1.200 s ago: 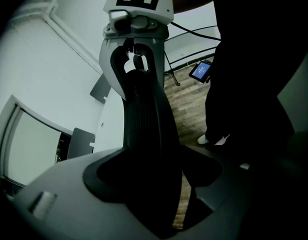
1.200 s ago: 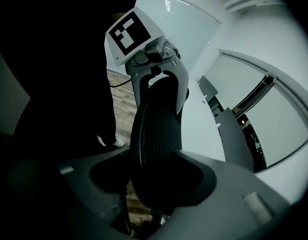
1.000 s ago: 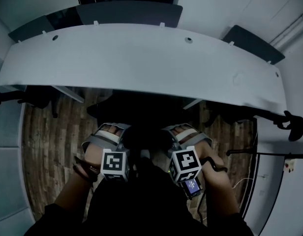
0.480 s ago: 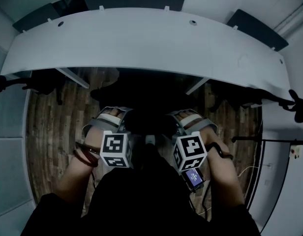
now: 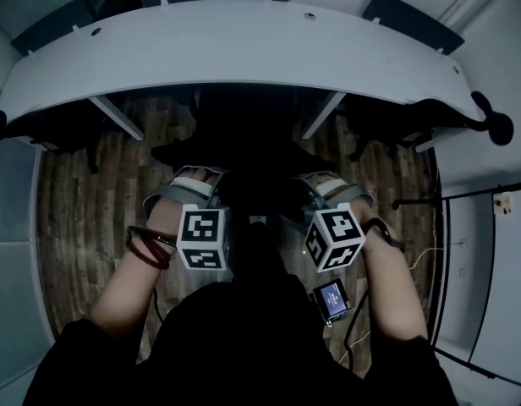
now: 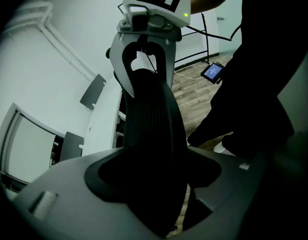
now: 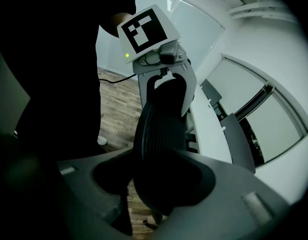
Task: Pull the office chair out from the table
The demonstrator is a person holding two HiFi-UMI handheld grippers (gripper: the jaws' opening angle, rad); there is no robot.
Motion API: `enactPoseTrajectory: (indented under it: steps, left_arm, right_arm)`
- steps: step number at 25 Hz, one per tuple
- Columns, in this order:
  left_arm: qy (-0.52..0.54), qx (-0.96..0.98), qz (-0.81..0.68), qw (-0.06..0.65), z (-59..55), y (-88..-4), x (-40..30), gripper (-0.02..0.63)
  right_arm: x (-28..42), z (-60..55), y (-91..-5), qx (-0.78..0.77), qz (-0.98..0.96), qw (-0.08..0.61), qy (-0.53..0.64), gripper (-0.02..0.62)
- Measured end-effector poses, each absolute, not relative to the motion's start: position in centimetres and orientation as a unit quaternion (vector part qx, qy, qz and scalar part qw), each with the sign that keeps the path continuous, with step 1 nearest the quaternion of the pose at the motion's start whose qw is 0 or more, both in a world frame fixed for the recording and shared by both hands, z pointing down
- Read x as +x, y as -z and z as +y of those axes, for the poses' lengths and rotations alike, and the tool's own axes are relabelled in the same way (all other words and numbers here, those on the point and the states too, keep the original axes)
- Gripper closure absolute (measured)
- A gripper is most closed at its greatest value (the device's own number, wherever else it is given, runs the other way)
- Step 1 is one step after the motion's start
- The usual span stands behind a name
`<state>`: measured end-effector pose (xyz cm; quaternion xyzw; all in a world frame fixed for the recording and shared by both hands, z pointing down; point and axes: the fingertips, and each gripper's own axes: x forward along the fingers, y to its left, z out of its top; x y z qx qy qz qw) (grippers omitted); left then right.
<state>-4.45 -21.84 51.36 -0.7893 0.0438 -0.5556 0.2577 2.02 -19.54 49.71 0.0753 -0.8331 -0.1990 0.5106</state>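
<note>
**No Readable Writing, Only Coded Markers**

No word, number or brand can be read. The only printed signs are black-and-white square markers, blocky coded patterns without letters or digits. One fills the upper face of the left cube (image 5: 201,227), with a second on the face below it. The right cube (image 5: 335,237) carries the same kind on its visible faces. Just below the right cube, a small screen (image 5: 332,298) glows blue with pale lines of writing, too small and blurred to read.
</note>
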Motion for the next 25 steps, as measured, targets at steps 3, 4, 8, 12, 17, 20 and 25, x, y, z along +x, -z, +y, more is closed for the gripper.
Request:
enactPoseTrajectory:
  steps: [3, 4, 8, 12, 17, 20, 25]
  left_arm:
    - [0.551, -0.786, 0.042, 0.275, -18.5, -51.6, -4.6, 0.284]
    - [0.551, -0.784, 0.040, 0.282, -17.3, -51.8, -4.6, 0.284]
    - [0.552, -0.778, 0.037, 0.296, -13.4, -51.9, -4.9, 0.281]
    - [0.553, -0.779, 0.032, 0.293, -10.1, -51.7, -4.9, 0.282]
    - [0.556, -0.779, 0.028, 0.287, -5.7, -51.6, -4.0, 0.281]
    - [0.559, -0.777, 0.035, 0.287, -3.6, -51.6, -3.2, 0.281]
    - [0.562, -0.775, 0.049, 0.285, -0.2, -51.8, -1.4, 0.281]
  right_arm:
    - [1.8, -16.1, -50.0, 0.082, -0.833, 0.513, 0.191, 0.385]
    - [1.8, -15.0, -50.0, 0.086, -0.834, 0.513, 0.186, 0.383]
    - [1.5, -11.0, -50.1, 0.102, -0.834, 0.514, 0.175, 0.376]
    - [1.4, -7.6, -49.8, 0.102, -0.835, 0.513, 0.170, 0.374]
    - [2.3, -3.2, -49.6, 0.096, -0.840, 0.508, 0.166, 0.374]
    - [3.1, -1.1, -49.6, 0.096, -0.839, 0.507, 0.171, 0.374]
    - [5.0, 2.1, -49.9, 0.099, -0.837, 0.507, 0.181, 0.371]
